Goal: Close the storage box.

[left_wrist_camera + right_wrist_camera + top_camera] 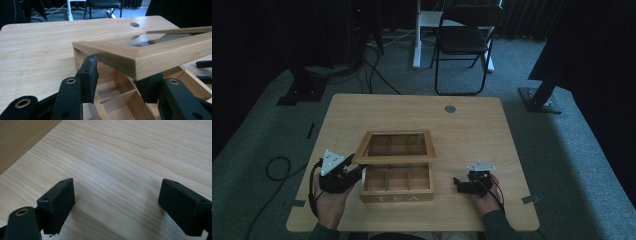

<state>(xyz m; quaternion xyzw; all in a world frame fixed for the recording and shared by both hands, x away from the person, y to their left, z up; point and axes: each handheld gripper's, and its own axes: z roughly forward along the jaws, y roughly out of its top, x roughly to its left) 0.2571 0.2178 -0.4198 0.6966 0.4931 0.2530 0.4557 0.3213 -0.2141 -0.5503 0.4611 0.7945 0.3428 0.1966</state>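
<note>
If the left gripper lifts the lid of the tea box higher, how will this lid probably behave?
The lid looks stiff: a thick wooden frame, so it should not bend. Its clear pane reflects like glass, so it may be fragile and fairly heavy. It seems joined to the tea box at the back, so it would likely swing, not lift free, from the left gripper.

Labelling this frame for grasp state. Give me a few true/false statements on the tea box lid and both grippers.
1. The lid of the tea box is raised, not shut flat. True.
2. The left gripper has a jaw on each side of the lid's corner. True.
3. The right gripper holds a tea bag. False: its jaws are wide apart over bare table.
4. The box's visible compartments are full. False: they look empty.
5. The right gripper touches the box. False: it sits apart, to the box's right.
</note>
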